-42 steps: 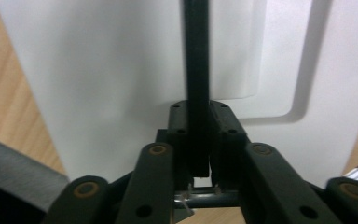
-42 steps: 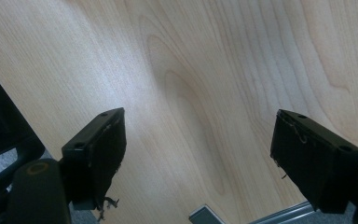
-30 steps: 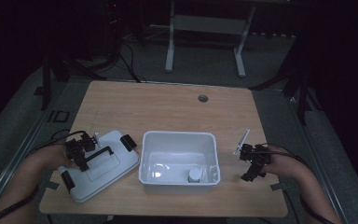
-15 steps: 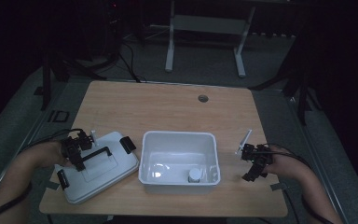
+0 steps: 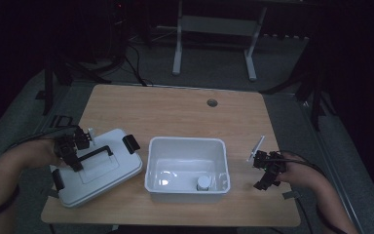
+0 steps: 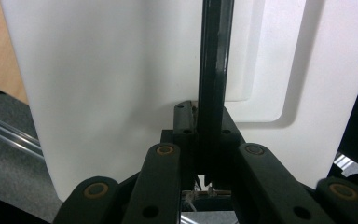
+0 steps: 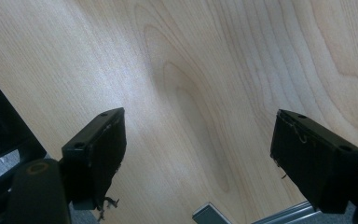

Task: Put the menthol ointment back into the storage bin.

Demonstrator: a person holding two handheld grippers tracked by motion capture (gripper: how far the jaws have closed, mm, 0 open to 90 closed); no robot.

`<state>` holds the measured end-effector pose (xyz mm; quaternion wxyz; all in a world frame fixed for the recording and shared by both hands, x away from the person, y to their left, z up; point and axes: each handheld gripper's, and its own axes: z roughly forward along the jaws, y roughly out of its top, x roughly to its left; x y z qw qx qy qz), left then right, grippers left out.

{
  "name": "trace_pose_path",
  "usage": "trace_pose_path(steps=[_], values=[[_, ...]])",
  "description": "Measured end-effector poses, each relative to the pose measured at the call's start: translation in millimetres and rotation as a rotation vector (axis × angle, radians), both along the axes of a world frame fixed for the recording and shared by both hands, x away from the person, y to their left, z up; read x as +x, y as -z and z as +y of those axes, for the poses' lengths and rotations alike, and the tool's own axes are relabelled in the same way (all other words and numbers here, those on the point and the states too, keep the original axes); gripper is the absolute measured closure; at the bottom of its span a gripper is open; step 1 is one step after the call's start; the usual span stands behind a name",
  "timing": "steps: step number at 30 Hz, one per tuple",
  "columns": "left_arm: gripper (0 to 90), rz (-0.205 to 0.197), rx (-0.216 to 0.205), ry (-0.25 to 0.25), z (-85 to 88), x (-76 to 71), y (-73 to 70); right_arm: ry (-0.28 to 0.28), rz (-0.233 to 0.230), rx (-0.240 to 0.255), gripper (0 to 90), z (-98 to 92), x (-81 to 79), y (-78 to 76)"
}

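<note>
Left tongs [image 5: 73, 146] clenched on black handle [image 5: 93, 154] of white lid [image 5: 97, 168]; in left gripper view, handle [image 6: 213, 70] pinched tight between the two dark jaws, white lid [image 6: 107, 84] close behind it. Lid tilted, lying at left part of wooden surface [image 5: 175, 112], just left of white tub [image 5: 187, 168], near edge hanging slightly past surface front. Black clasps on lid ends: one [image 5: 131, 142] at far right corner, one [image 5: 58, 179] at near left end. Left forearm [image 5: 14, 165] entering from lower left.

White tub open-topped, roughly mid-front of surface. Small white round object [image 5: 203, 182] inside at near right corner, resting on tub floor.

Right tongs [image 5: 268, 168] released, jaws wide apart, nothing between them. In right gripper view, tongs [image 7: 198, 154] over bare wood grain. Located near right front edge of surface, well apart from tub. Thin pale rod [image 5: 256, 148] angled up beside right tongs.

Round hole [image 5: 212, 103] at far middle of surface. Room beyond dark; metal frame legs [image 5: 214, 44] behind.
</note>
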<state>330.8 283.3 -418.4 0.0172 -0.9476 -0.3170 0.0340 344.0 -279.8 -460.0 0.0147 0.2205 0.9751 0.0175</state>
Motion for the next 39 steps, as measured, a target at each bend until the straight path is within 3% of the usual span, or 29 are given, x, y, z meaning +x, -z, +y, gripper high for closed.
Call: trace_pose_path(steps=[7, 12, 19, 28, 31, 39], values=[[83.7, -0.028, 0.020, 0.011, 1.2, -3.4, -22.0, -0.003, -0.001, -0.004, 17.8, 0.6, -0.6, -0.2], [83.7, -0.067, 0.004, 0.026, 0.0, -5.8, -41.9, -0.004, -0.007, 0.001, 17.8, 1.4, -0.4, -1.6], [83.7, -0.088, -0.001, 0.051, -10.8, -5.9, -60.1, -0.005, -0.002, -0.007, 17.8, 2.7, -0.7, 0.1], [83.6, -0.098, -0.012, 0.117, -38.8, -4.2, -69.4, -0.012, -0.005, -0.015, 17.8, 3.6, -0.5, 2.1], [83.6, -0.085, -0.053, 0.177, -56.8, -4.2, -70.1, -0.012, -0.001, -0.011, 17.8, 3.8, -0.8, 3.3], [83.6, -0.086, -0.060, 0.250, -90.8, 0.8, -75.7, -0.010, -0.001, -0.016, 17.8, 2.9, -1.8, 4.2]])
